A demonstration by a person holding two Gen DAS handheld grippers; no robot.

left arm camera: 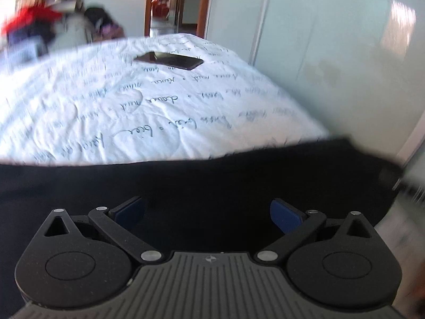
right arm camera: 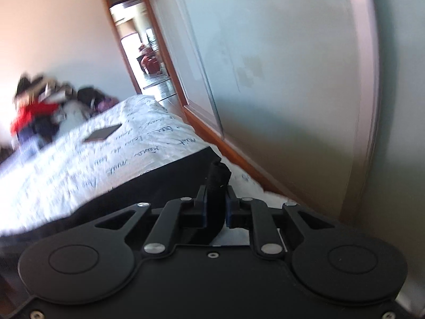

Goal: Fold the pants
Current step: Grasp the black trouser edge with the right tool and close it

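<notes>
Meanwhile, right gripper [right arm camera: 215, 207] pinches the black pants [right arm camera: 159, 186] — left gripper [left arm camera: 207, 212] gapes wide above them.

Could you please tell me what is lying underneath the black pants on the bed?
The pants lie on a white bedspread printed with handwriting, which shows beyond their far edge. Whatever sits directly beneath the dark fabric is covered and cannot be seen.

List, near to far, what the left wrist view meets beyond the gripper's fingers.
Left gripper, open → black pants → white bedsheet with writing → dark phone → doorway.
</notes>
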